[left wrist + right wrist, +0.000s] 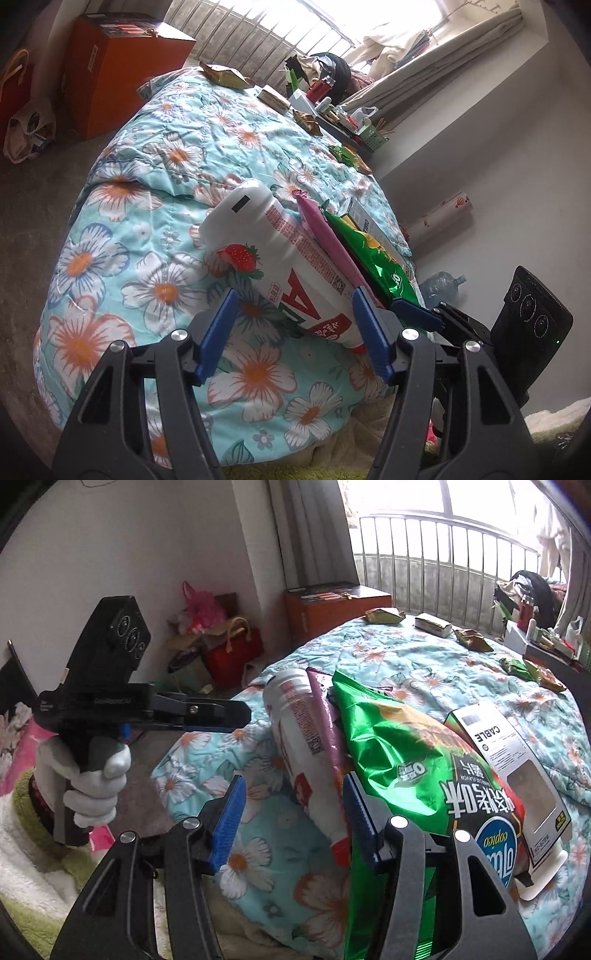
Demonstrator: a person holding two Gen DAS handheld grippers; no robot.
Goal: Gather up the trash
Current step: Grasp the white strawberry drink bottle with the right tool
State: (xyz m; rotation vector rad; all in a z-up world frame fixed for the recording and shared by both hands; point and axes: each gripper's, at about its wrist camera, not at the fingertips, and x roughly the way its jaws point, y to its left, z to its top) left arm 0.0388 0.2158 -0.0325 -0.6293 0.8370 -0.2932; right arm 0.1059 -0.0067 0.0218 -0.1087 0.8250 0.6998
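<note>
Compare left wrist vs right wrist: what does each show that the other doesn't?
Left wrist only: a water jug on the floor and a wallpaper roll by the wall. Right wrist only: the gloved hand on the left tool's handle, a pink bag in the corner, and the cable box's printed face. Both: white bottle, green chip bag, floral quilt, orange box.

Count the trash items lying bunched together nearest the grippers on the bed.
4: white strawberry bottle leftmost, pink wrapper against it, green chip bag overlapping that, cable box rightmost. More may be hidden beneath.
</note>
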